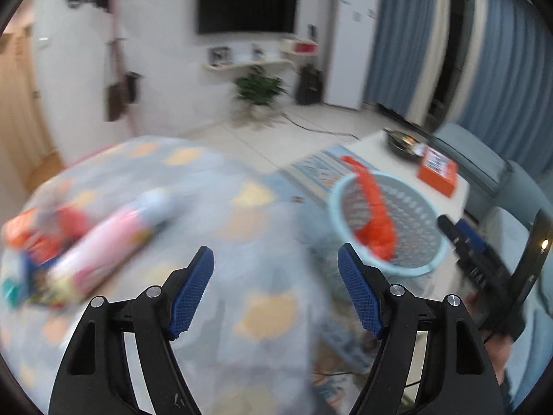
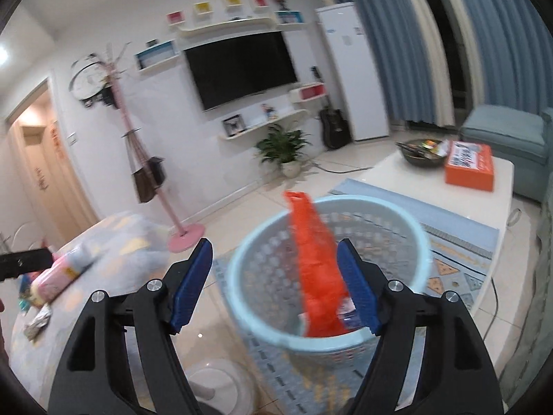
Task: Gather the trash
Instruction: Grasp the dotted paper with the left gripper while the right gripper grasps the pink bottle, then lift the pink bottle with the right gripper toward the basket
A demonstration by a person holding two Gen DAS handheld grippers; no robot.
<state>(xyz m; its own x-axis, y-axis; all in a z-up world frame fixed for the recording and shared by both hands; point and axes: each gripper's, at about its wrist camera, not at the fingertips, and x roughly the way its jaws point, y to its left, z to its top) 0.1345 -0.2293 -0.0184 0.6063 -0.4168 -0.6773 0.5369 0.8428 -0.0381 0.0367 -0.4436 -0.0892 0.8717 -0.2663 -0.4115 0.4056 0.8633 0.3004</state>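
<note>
We held the left gripper (image 1: 275, 266) spread wide and empty over the patterned tablecloth (image 1: 214, 186); blurred trash, a pink tube-like package (image 1: 114, 242), lay beyond its left finger. The right gripper (image 2: 274, 259) also stood wide open, gripping nothing, with the pale blue perforated basket (image 2: 408, 214) between and beyond its fingers. An orange plastic bag (image 2: 314, 263) hung over the basket's near rim, just beside the right finger.
</note>
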